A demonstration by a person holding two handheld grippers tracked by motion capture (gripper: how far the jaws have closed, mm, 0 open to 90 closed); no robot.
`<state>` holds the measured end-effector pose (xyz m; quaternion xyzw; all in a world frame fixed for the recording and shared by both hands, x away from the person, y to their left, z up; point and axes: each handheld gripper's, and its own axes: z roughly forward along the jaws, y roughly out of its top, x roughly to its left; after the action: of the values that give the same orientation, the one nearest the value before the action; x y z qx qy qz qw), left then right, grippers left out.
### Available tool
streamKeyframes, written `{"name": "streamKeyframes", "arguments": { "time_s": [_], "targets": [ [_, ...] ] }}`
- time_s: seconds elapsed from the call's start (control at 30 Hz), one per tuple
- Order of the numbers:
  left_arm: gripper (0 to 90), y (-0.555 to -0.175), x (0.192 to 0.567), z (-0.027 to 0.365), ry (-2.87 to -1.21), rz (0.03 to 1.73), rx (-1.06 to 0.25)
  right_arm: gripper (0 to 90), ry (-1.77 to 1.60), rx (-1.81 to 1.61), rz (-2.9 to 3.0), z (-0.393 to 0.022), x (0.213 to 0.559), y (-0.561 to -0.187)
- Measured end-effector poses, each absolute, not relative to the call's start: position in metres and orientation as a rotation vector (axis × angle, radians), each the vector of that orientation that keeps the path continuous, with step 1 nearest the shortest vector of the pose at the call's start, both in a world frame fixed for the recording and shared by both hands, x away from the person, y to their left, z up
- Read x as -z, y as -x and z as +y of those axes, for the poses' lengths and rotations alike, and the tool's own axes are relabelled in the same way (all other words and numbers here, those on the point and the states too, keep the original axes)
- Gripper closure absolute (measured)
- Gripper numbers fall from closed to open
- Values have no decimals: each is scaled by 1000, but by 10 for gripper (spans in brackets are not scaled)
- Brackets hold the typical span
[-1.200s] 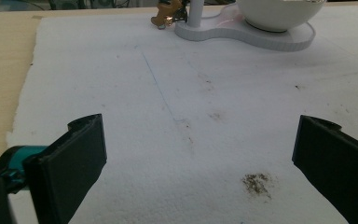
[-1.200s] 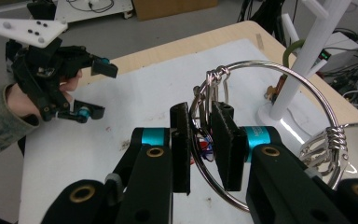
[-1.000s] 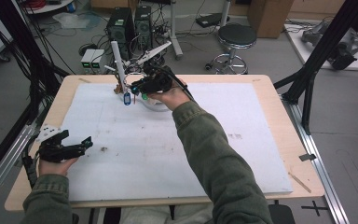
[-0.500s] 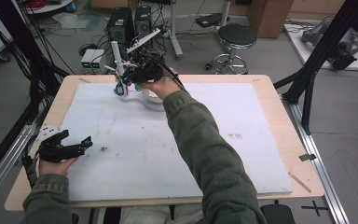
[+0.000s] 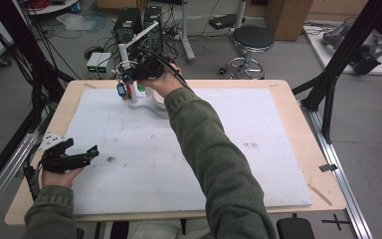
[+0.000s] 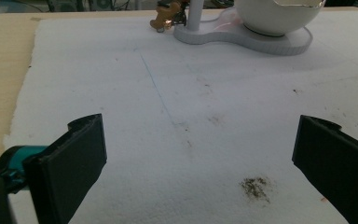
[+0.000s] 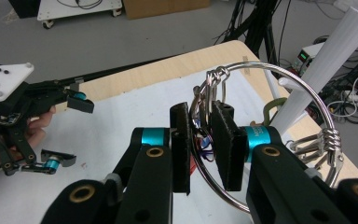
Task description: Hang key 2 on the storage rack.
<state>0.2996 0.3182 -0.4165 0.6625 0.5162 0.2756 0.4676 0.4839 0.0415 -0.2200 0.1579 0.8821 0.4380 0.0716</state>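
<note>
My right gripper (image 5: 138, 73) is shut on a large metal key ring (image 7: 279, 84) that carries several smaller rings and a hanging blue tag (image 5: 121, 90). It is held up against the white peg stand (image 5: 127, 59) at the table's far left-centre; the stand's post (image 7: 328, 58) rises just right of the ring. A white bowl (image 6: 279, 14) sits on the stand's flat base (image 6: 242, 41), with a small brown charm (image 6: 164, 19) beside the post. My left gripper (image 5: 82, 147) rests open near the front left, nothing between its black pads (image 6: 81, 154).
A white foam sheet (image 5: 258, 164) covers the wooden table (image 5: 298, 99), with small dark smudges (image 6: 256, 186) near my left gripper. A stool (image 5: 251, 40), cables and equipment stand on the floor beyond the far edge. Black frame posts (image 5: 328, 84) flank the table.
My right gripper has moved left, up and farther away with the key ring, from above the bowl to the stand's post. The left hand has stayed put.
</note>
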Motion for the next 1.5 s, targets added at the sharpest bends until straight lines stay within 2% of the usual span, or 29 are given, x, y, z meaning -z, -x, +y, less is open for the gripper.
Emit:
{"name": "streamKeyframes", "arguments": {
  "time_s": [0.37, 1.1, 1.13, 1.2, 1.4, 1.43, 1.5],
  "targets": [
    [33, -300, 416, 320, -1616, 1266, -672, 780, -483, -1257, 2673, 66, 217, -499],
    [33, -301, 417, 321, -1607, 1268, -681, 768, -539, -1187, 2682, 84, 247, -518],
    [33, -301, 417, 320, -1603, 1271, -681, 739, -546, -1190, 2687, 84, 249, -519],
    [33, -301, 417, 321, -1604, 1274, -681, 594, -577, -1197, 2717, 83, 253, -520],
    [33, -301, 417, 321, -1603, 1281, -680, 352, -622, -1215, 2724, 75, 256, -517],
    [33, -301, 417, 321, -1607, 1280, -681, 281, -637, -1214, 2714, 73, 256, -516],
    [33, -301, 417, 321, -1607, 1281, -680, 199, -665, -1210, 2707, 70, 256, -516]
  ]
}}
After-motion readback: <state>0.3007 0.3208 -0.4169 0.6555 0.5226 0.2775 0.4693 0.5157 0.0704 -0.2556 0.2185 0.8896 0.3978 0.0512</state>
